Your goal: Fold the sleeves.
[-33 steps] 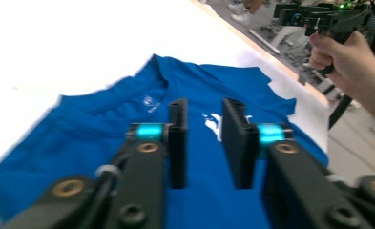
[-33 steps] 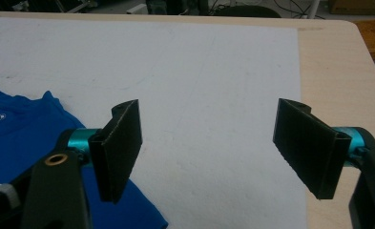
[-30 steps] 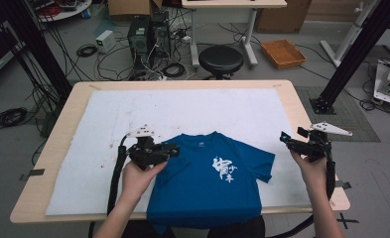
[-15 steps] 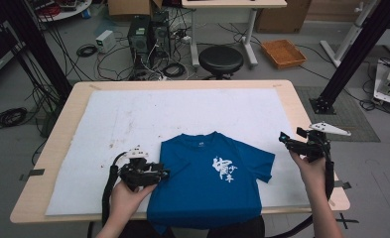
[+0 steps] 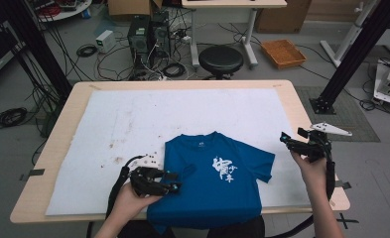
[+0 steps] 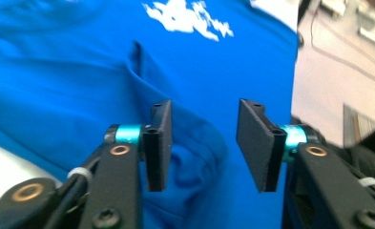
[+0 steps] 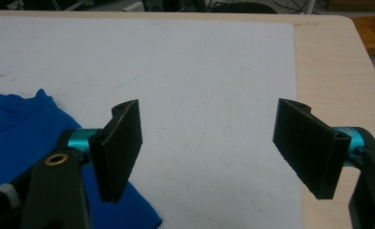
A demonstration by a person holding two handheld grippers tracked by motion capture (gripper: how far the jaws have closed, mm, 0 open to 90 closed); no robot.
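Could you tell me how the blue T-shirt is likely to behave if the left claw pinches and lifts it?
The T-shirt will probably drape limply; it already creases between the open left claw. It looks light.

A light wooden table [image 5: 311,124] with rounded corners carries a white, stained mat [image 5: 133,119] over most of its top and stands on a grey floor [image 5: 14,148] strewn with black cables [image 5: 6,117]. Beyond its far edge are a round black stool [image 5: 221,59], dark computer towers [image 5: 144,34] amid tangled wiring, a small white box [image 5: 104,39] and an orange tray [image 5: 283,53], with the legs of a white desk [image 5: 249,34] behind. Black frame posts [image 5: 346,54] rise at both sides, the right one bolted beside a dark floor mat [image 5: 351,114], and strips of dark tape [image 5: 32,174] mark the floor near the table's front corners.
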